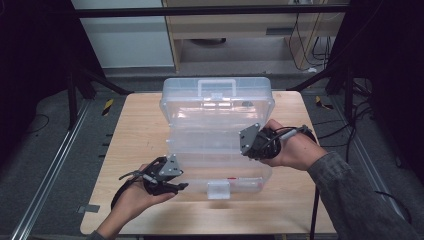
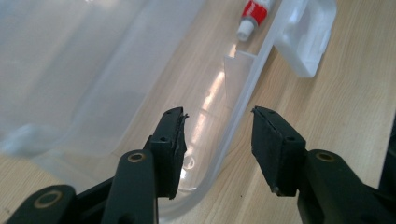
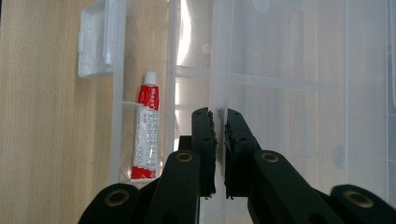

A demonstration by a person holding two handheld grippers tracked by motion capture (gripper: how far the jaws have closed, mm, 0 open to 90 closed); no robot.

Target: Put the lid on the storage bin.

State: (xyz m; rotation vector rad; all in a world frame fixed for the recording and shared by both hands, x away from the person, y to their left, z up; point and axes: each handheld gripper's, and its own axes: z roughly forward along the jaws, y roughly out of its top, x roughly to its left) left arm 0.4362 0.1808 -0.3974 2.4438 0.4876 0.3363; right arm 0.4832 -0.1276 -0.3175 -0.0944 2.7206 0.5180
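A clear plastic organiser box (image 1: 218, 107) lies open on the wooden table, its lid raised at the far side. Inside, by the front wall, lies a red and white tube (image 1: 245, 179) (image 3: 145, 133) (image 2: 252, 14). My left gripper (image 1: 182, 186) (image 2: 217, 116) is at the box's near left corner. Its jaws stand open with the box's rim (image 2: 236, 121) running between them, untouched by the pads. My right gripper (image 1: 244, 147) (image 3: 218, 114) is at the box's right side, shut on a thin upright edge of clear plastic (image 3: 219, 70).
The box's front latch (image 1: 218, 189) (image 2: 308, 32) (image 3: 95, 39) juts toward the table's near edge. Bare table (image 1: 135, 150) lies left and right of the box. Dark floor, metal rails and cables surround the table; a cabinet stands behind.
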